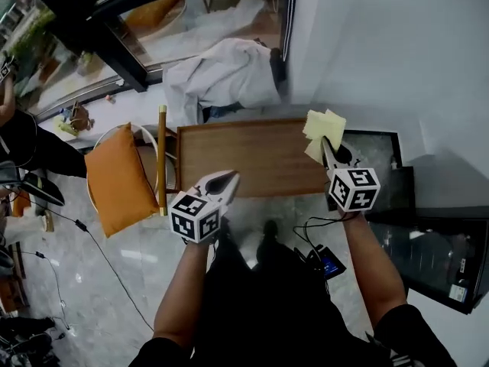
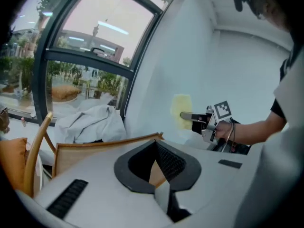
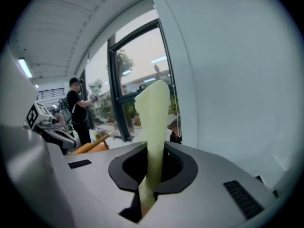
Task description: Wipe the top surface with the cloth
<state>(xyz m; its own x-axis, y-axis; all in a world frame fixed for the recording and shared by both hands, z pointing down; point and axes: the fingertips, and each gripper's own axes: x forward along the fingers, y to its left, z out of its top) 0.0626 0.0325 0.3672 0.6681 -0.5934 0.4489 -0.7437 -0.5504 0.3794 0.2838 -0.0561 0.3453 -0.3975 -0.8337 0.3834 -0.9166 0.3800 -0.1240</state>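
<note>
Pinching yellow cloth (image 1: 322, 125) in right hand-held gripper (image 1: 328, 145) above worktop (image 1: 244, 155) corner, ready to wipe. Holding left hand-held gripper (image 1: 223, 180) closed, empty, out of way.

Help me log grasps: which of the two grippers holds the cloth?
The right gripper: its jaws are shut on the yellow cloth. The left gripper has its jaws together, with nothing between them.
</note>
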